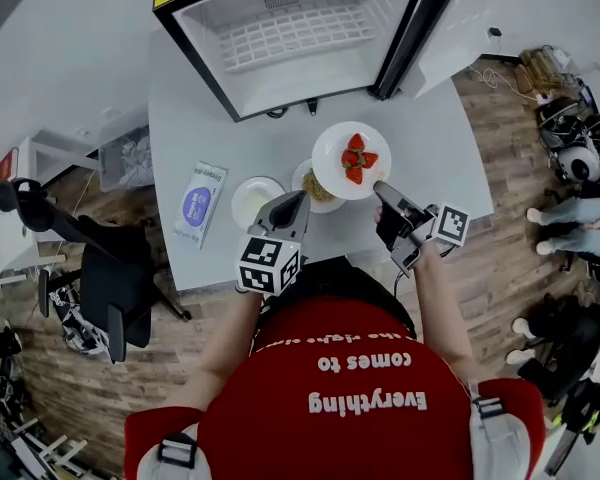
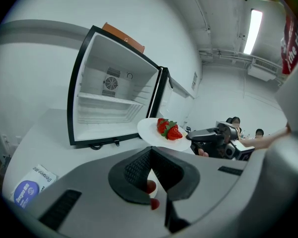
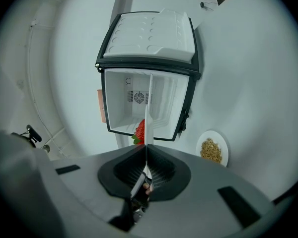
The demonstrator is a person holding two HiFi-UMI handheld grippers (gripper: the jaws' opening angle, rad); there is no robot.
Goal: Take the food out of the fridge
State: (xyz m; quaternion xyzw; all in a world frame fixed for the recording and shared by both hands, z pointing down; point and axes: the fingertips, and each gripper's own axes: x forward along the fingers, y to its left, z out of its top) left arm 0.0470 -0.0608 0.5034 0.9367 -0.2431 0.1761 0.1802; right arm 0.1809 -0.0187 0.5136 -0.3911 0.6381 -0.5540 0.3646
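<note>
Pinching the round white plate [image 1: 329,160] of red strawberries [image 1: 358,158] by its rim, the right hand-held gripper [image 1: 381,189] should set it down level.

A white table [image 1: 440,158] carries a blue-and-white packet [image 1: 198,204], lying flat near its left edge in the head view. Just off that edge, a black office chair [image 1: 105,273] stands on the wood-plank floor [image 1: 500,268]. At the far right, a person's legs [image 1: 575,213] in pale trousers stretch beside a heap of dark gear [image 1: 575,133]. A long ceiling light [image 2: 252,31] glows overhead.
</note>
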